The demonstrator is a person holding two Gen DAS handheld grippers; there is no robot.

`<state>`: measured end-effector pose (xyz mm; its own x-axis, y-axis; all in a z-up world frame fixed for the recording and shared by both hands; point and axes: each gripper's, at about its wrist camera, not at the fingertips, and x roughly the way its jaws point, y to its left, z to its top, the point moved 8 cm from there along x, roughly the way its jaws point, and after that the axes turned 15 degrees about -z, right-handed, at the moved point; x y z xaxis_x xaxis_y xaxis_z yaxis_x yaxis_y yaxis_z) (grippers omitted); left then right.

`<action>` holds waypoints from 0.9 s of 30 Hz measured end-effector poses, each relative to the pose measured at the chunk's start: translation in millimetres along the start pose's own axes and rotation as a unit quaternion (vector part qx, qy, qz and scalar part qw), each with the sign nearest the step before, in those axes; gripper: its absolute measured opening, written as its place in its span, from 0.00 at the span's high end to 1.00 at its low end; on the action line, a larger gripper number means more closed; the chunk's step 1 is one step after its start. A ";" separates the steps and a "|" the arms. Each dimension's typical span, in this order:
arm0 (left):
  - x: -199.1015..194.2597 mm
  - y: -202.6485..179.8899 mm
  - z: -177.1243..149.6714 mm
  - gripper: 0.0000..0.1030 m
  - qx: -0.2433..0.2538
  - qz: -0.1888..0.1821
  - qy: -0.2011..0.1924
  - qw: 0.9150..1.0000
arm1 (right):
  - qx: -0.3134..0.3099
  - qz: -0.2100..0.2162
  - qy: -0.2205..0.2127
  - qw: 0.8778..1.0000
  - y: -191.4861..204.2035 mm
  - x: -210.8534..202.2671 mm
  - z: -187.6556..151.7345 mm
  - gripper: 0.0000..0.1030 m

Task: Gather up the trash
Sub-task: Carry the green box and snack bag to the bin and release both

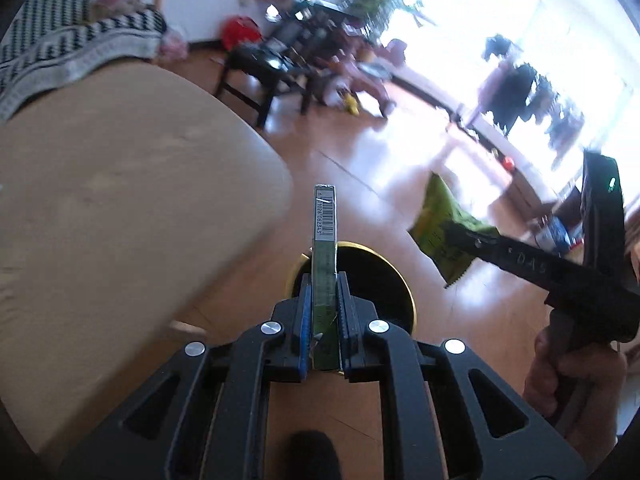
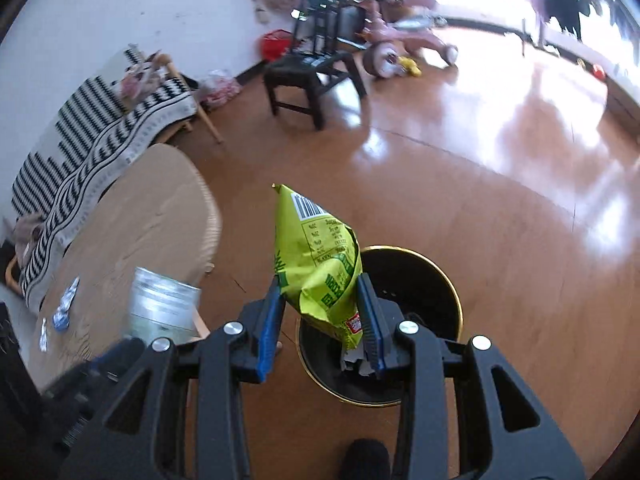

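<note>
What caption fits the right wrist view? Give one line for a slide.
Right claw grips a green snack bag above a gold-rimmed black bin.

Daylight from windows (image 1: 520, 40) at upper right, blown out to white in both views. Strong glare patches on the glossy wooden floor (image 2: 500, 152). Left wrist view shows motion blur across the background furniture and the table (image 1: 120, 200). Fisheye bending with dark vignette at corners. Near gripper parts sharp.

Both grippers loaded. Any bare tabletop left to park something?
Yes: the round table is bare from its far rim to the clear container. The near-left part, by the striped blanket, is crowded with small wrappers.
</note>
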<state>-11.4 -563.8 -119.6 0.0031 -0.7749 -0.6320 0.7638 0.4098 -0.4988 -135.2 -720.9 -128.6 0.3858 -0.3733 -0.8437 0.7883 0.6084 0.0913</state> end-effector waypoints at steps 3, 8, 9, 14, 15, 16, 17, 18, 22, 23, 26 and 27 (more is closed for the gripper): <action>31.6 -8.8 -5.8 0.90 -0.002 -0.006 0.019 1.000 | 0.012 -0.018 0.028 0.999 -18.3 21.9 -6.1 0.65; 76.0 -10.7 -10.9 0.90 -0.017 -0.007 0.044 0.999 | 0.014 -0.026 0.070 0.997 -26.8 50.8 -14.4 0.64; 82.9 -11.7 -12.4 0.90 -0.018 -0.006 0.049 0.999 | 0.015 -0.029 0.071 0.997 -29.1 52.8 -14.1 0.64; 106.9 -11.9 -15.4 0.90 -0.014 0.004 0.065 0.998 | 0.016 -0.030 0.070 0.997 -25.4 52.7 -11.5 0.64; 109.8 -11.0 -16.3 0.90 -0.014 0.006 0.068 0.998 | 0.017 -0.031 0.070 0.997 -24.7 50.4 -13.9 0.64; 110.4 -10.5 -18.1 0.90 -0.014 0.006 0.070 0.997 | 0.019 -0.030 0.071 0.997 -25.0 49.6 -14.9 0.64; 114.4 -8.9 -17.1 0.89 -0.015 0.007 0.072 0.997 | 0.019 -0.030 0.071 0.997 -25.7 49.1 -15.3 0.64; 117.5 -7.8 -15.8 0.90 -0.016 0.007 0.073 0.997 | 0.019 -0.031 0.071 0.997 -26.1 49.6 -15.2 0.64; 119.6 -5.9 -17.5 0.89 -0.016 0.008 0.073 0.997 | 0.022 -0.032 0.072 0.997 -28.1 50.7 -15.9 0.64; 121.1 -7.3 -17.6 0.89 -0.016 0.007 0.073 0.997 | 0.024 -0.033 0.072 0.997 -29.2 49.9 -16.7 0.64; 121.0 -8.6 -19.1 0.90 -0.016 0.008 0.073 0.997 | 0.031 -0.031 0.072 0.996 -30.6 50.2 -15.4 0.63; 120.1 -8.6 -20.6 0.89 -0.015 0.008 0.072 0.997 | 0.031 -0.033 0.072 0.996 -30.7 49.9 -15.4 0.63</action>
<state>-30.9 -650.5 -203.5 -0.0802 -0.6919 -0.7175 0.7443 0.4372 -0.5049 -147.6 -747.3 -181.7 0.2639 -0.3043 -0.9153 0.8398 0.5392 0.0629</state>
